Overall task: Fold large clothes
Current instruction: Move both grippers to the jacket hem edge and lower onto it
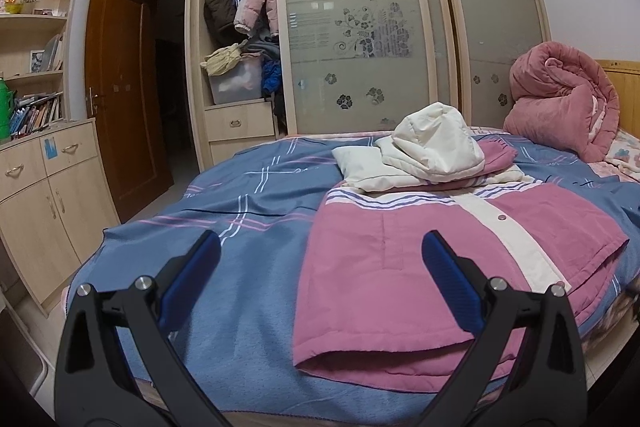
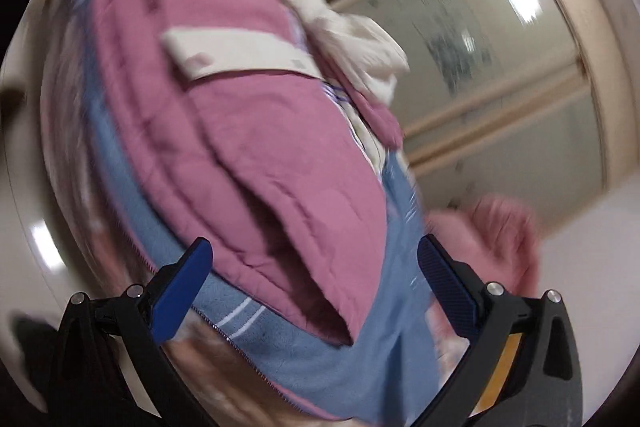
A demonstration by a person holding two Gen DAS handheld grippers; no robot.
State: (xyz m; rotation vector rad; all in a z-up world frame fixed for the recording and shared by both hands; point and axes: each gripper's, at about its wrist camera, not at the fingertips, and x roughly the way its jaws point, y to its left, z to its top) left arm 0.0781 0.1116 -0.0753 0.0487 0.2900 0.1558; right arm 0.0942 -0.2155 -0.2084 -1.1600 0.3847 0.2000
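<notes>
A pink padded jacket [image 1: 420, 259] with a white button placket and a white hood [image 1: 436, 139] lies spread on the blue checked bedspread [image 1: 240, 211]. My left gripper [image 1: 320, 267] is open and empty, held above the bed's near edge, its fingers straddling the jacket's left hem. In the blurred, tilted right wrist view the same jacket [image 2: 248, 131] lies on the bedspread [image 2: 360, 347]. My right gripper [image 2: 314, 267] is open and empty just above the jacket's lower hem.
A rolled pink quilt [image 1: 564, 99] sits at the bed's far right by the headboard. A wardrobe with frosted sliding doors [image 1: 352, 27] stands behind the bed, its left bay open. A brown door [image 1: 120, 87] and low cabinets [image 1: 44, 203] stand left.
</notes>
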